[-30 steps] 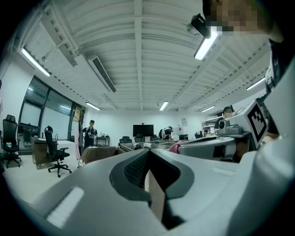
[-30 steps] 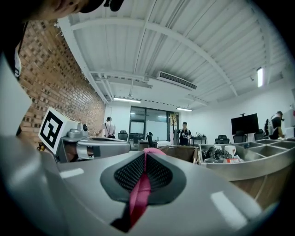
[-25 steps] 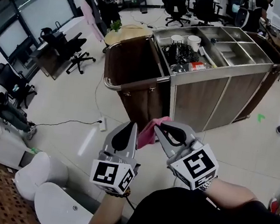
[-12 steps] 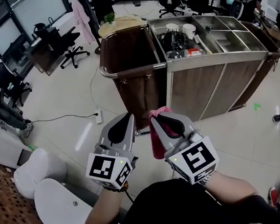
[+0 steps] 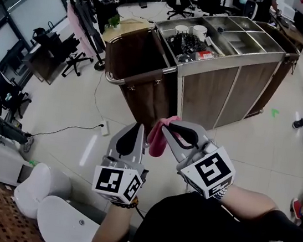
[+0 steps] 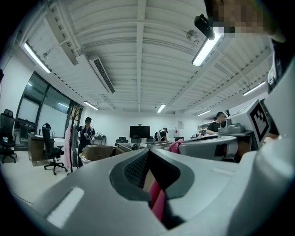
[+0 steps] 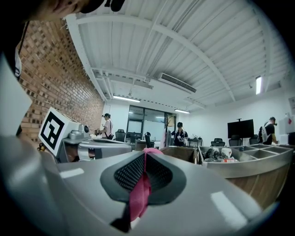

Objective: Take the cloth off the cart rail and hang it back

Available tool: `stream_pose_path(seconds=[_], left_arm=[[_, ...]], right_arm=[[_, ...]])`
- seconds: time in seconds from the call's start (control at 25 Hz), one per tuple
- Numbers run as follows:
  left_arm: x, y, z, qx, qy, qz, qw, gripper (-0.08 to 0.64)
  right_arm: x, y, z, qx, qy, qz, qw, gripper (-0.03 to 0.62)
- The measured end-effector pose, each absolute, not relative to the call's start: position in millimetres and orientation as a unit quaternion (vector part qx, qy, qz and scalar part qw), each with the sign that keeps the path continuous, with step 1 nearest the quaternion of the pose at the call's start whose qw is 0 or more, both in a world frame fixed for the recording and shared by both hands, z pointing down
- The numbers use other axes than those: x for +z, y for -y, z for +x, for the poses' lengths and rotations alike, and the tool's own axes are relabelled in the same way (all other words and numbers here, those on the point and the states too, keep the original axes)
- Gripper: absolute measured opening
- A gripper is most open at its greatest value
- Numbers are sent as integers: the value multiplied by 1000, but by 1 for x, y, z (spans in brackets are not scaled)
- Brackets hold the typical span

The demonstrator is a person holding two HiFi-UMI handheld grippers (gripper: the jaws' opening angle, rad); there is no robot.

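1. Not much has moved, honestly. Compared with a second back, the cart (image 5: 224,83) has slid a bit up and left in the head view, so the person's gaze or stance has shifted a touch. The right gripper (image 5: 167,128) has rolled a little. Both grippers are in roughly the same spot, close in front of the chest.
2. Where the cloth (image 5: 158,137) is: completely off the cart rail (image 5: 147,73) and well apart from it. It's bunched between the two gripper tips and droops a little.
3. Right gripper: jaws squeezed together with a fold of the pink cloth pinched in the slit. Its own view shows that plainly.
4. Left gripper (image 5: 137,128): jaws also pretty much together, with a strip of pink running down the narrow gap. So it looks like it has another part of the cloth pinched too, though I'm a bit less sure of this one than the right.
5. What it means: the "take it off" half looks done and the "hang it back" half hasn't started. I can't see any cloth on the rail.
6. My guess for next: get up to the rail, pull the grippers apart to spread the cloth, drape it over, and only then let go. Dropped on as a wad like this, it could slide off one side.
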State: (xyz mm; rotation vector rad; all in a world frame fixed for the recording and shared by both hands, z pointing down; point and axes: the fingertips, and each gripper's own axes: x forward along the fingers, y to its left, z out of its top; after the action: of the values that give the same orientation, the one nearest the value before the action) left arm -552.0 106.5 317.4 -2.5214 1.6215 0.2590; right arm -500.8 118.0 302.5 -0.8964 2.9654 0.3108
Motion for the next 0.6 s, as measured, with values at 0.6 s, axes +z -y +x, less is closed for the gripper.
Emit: stream_pose_path(seconds=[0.6], left_arm=[[326,-99,-533,98,-503,-857,53,3]], right_arm=[[310,-120,-482,22,-937,-348,-11,10]])
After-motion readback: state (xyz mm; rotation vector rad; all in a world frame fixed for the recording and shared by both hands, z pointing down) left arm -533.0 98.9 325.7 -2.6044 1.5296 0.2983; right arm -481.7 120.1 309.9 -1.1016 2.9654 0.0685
